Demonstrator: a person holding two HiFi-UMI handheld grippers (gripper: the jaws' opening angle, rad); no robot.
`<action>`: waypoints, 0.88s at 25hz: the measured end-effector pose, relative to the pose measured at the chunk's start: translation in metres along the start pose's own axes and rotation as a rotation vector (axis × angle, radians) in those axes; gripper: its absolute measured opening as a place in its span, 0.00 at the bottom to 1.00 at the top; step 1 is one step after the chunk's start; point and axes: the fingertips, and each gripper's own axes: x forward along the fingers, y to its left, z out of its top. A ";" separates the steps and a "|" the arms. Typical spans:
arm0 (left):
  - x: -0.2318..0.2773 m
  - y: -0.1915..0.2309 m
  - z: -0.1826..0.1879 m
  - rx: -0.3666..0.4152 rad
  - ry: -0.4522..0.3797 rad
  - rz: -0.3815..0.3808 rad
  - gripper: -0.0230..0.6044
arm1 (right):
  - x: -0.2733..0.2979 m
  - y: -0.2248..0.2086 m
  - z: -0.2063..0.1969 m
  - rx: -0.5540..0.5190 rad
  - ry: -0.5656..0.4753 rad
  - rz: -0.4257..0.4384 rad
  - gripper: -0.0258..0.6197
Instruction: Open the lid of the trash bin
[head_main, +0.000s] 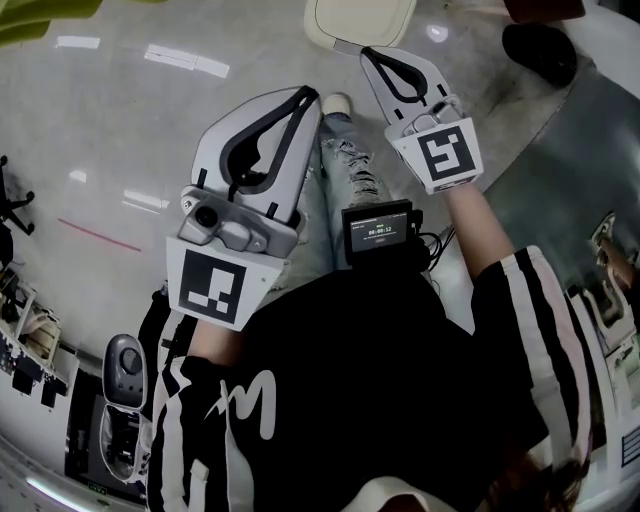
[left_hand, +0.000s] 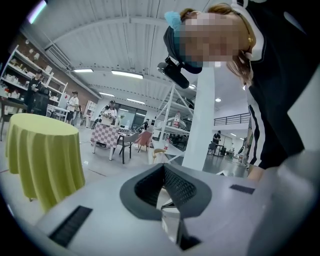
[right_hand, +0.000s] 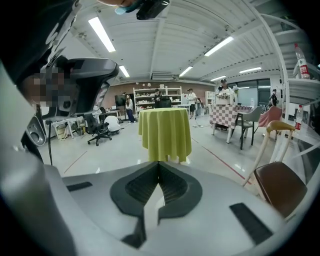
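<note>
Two grippers were held out in front of the person's body, both over the glossy floor (head_main: 130, 120). In the head view the left gripper (head_main: 308, 93) sat lower and nearer the body. The right gripper (head_main: 368, 50) reached further forward.

Left gripper (left_hand: 163, 166): fingers (left_hand: 182, 187) were closed tip to tip, with nothing between them. Right gripper (right_hand: 158, 164): fingers (right_hand: 175, 186) were likewise together at the tips and gripping nothing.

Trash bin (head_main: 360, 20): seen from above at the top edge of the head view, with only its cream, round-cornered top showing and partly cut off by the frame. The lid looked to be lying flat on it. The right gripper's tips lay just beside the bin's near edge. Whether they touched it could not be told. The left gripper was well apart from the bin, down and to the left of it.

Between the two grippers were the person's ripped jeans (head_main: 350, 170) and one light shoe (head_main: 337, 103). A small lit screen (head_main: 378, 230) sat at the waist, its readout too small to read.

Surroundings — the right gripper view looked across an open room at a round table with a yellow-green cloth (right_hand: 165, 132). A checked-cloth table (right_hand: 225, 115) stood further back, and a brown-seated chair (right_hand: 280, 187) was close by on the right. The left gripper view showed the same yellow-green table (left_hand: 45, 155) at the left, with the checked table (left_hand: 105, 135) behind it.
</note>
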 end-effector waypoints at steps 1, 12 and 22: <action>0.000 0.001 -0.001 -0.003 0.003 0.004 0.05 | 0.002 -0.001 -0.002 -0.005 0.002 -0.001 0.05; -0.002 0.007 -0.017 -0.025 0.031 0.026 0.05 | 0.021 -0.001 -0.040 -0.033 0.069 0.001 0.05; -0.006 0.002 -0.022 -0.032 0.045 0.034 0.05 | 0.042 0.009 -0.075 -0.059 0.131 0.067 0.05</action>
